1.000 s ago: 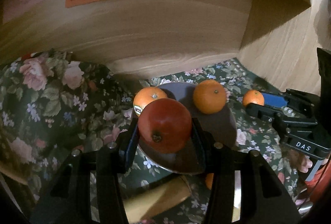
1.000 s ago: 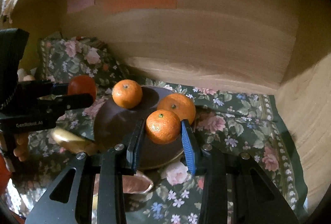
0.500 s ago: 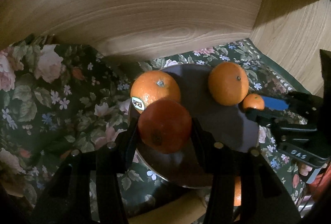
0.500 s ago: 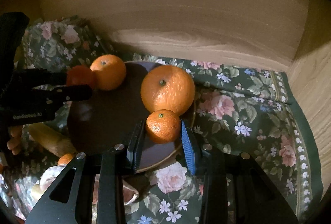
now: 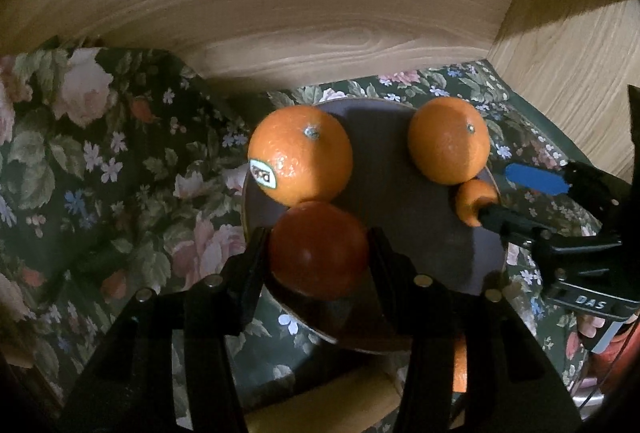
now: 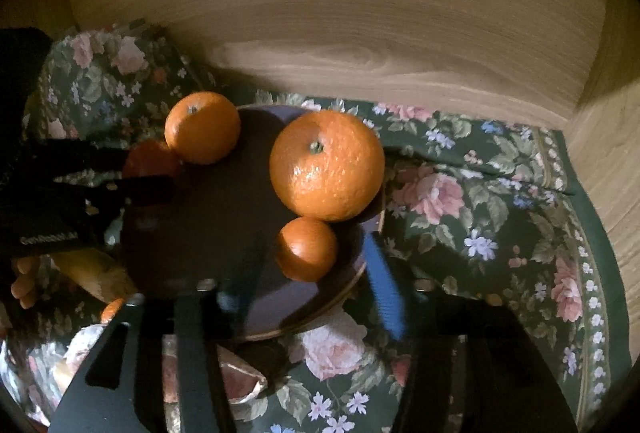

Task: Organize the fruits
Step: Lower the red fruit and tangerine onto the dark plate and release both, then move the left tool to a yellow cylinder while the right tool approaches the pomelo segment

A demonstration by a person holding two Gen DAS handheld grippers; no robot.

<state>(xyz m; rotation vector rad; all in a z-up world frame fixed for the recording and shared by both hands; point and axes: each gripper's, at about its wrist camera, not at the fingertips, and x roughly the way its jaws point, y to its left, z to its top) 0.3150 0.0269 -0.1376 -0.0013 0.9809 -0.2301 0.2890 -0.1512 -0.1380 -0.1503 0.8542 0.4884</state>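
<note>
A dark round plate (image 5: 400,233) (image 6: 208,233) holds two big oranges: one with a sticker (image 5: 301,157) (image 6: 202,127) and one plain (image 5: 449,140) (image 6: 326,165). My left gripper (image 5: 318,253) is shut on a red tomato (image 5: 318,249) (image 6: 150,161) low over the plate's near-left edge, touching the stickered orange. My right gripper (image 6: 310,269) (image 5: 508,199) is open. Its blurred fingers stand wide on both sides of a small mandarin (image 6: 307,248) (image 5: 474,201), which rests on the plate beside the plain orange.
The plate sits on a floral cloth (image 6: 500,213) in a wooden corner with walls behind (image 5: 320,13) and to the right. A banana (image 6: 96,273) (image 5: 320,405), another small mandarin (image 6: 112,309) and paper wrapping (image 6: 240,381) lie in front of the plate.
Both grippers moved forward and down to the plate. The right gripper has opened and let go of the small mandarin. The left still holds the tomato.
</note>
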